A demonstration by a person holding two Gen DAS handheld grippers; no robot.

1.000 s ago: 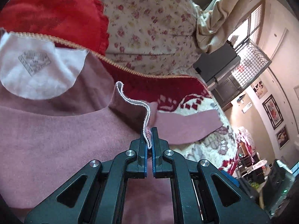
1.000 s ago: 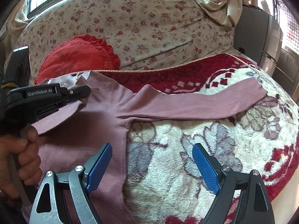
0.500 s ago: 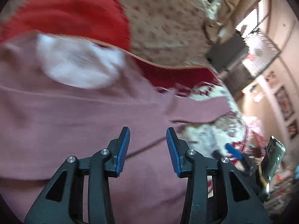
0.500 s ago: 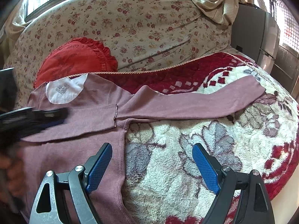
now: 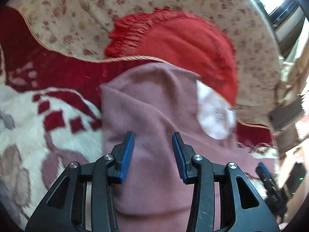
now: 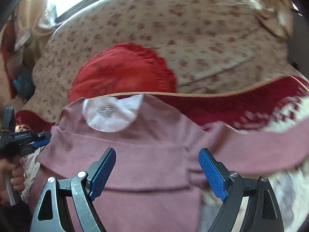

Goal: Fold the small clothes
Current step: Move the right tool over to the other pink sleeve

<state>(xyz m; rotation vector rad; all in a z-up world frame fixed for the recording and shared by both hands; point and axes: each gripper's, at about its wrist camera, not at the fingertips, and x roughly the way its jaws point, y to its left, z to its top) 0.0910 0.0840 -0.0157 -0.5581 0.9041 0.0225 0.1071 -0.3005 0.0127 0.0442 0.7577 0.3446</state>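
A small dusty-pink long-sleeved top [image 6: 154, 164] lies on a blanket, with a white neck label [image 6: 110, 114]. One sleeve is folded across the body; the other sleeve [image 6: 266, 147] stretches out to the right. My right gripper [image 6: 157, 170] is open and empty, hovering over the folded sleeve. My left gripper [image 5: 152, 150] is open and empty above the top's shoulder [image 5: 146, 104]; it also shows at the left edge of the right wrist view [image 6: 38, 142]. The white label [image 5: 214, 114] lies to its right.
A red frilled cushion [image 6: 123, 73] rests against a floral sofa back [image 6: 202, 34] behind the top. The red, white and mauve patterned blanket [image 5: 48, 116] covers the seat. Furniture and clutter [image 5: 285, 116] stand off to the side.
My left gripper let go of the sleeve cuff, opened, and swung round to the top's left shoulder. The sleeve now lies folded across the body. My right gripper moved left over the top.
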